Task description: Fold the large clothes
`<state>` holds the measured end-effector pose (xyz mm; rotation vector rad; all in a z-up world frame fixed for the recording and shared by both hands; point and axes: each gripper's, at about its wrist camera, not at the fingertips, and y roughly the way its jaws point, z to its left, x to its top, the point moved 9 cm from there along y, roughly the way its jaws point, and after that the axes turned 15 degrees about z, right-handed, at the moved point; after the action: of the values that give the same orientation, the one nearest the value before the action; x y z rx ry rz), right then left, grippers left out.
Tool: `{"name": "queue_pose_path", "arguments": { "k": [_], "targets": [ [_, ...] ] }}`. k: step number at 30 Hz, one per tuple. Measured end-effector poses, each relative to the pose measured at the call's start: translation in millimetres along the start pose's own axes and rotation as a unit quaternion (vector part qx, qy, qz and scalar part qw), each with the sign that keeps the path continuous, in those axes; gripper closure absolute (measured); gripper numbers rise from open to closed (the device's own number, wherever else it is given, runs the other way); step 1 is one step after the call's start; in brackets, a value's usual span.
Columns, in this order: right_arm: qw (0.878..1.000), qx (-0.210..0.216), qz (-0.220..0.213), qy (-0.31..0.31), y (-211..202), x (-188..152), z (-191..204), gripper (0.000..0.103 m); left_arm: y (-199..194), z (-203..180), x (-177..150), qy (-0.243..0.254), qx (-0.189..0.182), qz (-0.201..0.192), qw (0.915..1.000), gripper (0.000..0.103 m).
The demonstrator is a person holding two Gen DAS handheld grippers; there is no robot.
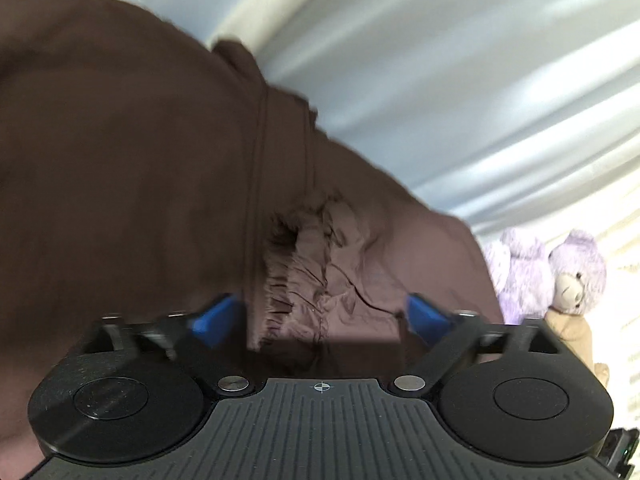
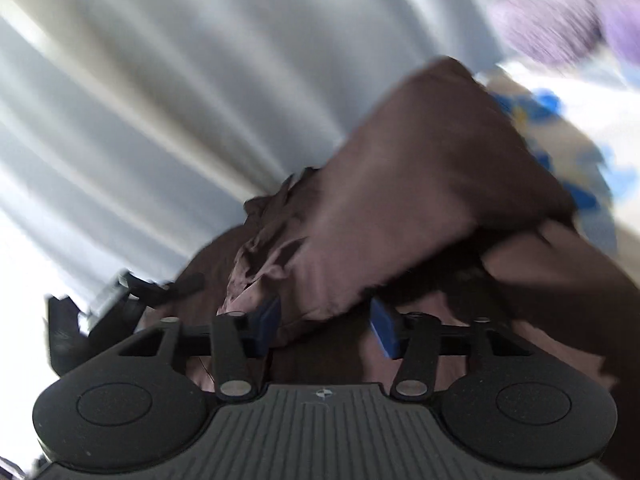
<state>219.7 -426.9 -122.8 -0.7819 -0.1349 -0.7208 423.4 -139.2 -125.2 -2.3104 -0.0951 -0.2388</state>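
The brown garment (image 1: pixel 160 160) bunches between both parted tongs, left tongs (image 1: pixel 320 316) and right tongs (image 2: pixel 326 324), neither pair visibly clamping it.

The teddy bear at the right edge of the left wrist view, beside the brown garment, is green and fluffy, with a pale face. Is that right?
Not quite. The teddy bear is purple, not green; the left wrist view shows it. The rest holds: it is fluffy, has a pale face and sits at the right edge beside the brown garment.

Purple plush toys (image 2: pixel 568 20) motion-blurred.
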Motion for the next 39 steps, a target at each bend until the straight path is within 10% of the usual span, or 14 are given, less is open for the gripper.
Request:
{"name": "queue_pose_path", "arguments": {
  "k": [6, 10, 18, 25, 32, 39],
  "targets": [
    [0.999, 0.020, -0.027, 0.022, -18, -8, -12, 0.059, 21, 4, 2, -0.013, -0.013, 0.019, 0.9997, 0.069],
    [0.997, -0.018, -0.069, -0.004, -25, 3, -5, 0.064, -3, -7, 9, 0.020, 0.009, -0.012, 0.9997, 0.079],
    [0.993, -0.062, -0.099, -0.032, -27, 31, 5, 0.064, -89, -19, 35, 0.116, 0.091, -0.124, 0.9813, 0.080],
    [0.990, -0.126, -0.047, -0.042, 21, 43, -12, 0.065, -51, 27, 22, 0.115, 0.176, -0.090, 0.9735, 0.076],
    [0.991, -0.113, -0.058, -0.046, 26, 38, -26, 0.065, -45, 48, 16, 0.092, 0.189, -0.094, 0.9731, 0.051],
    [0.985, -0.120, -0.091, -0.087, 20, 24, -13, 0.055, -44, 47, 17, 0.094, 0.204, -0.098, 0.9696, 0.047]
  ]
}}
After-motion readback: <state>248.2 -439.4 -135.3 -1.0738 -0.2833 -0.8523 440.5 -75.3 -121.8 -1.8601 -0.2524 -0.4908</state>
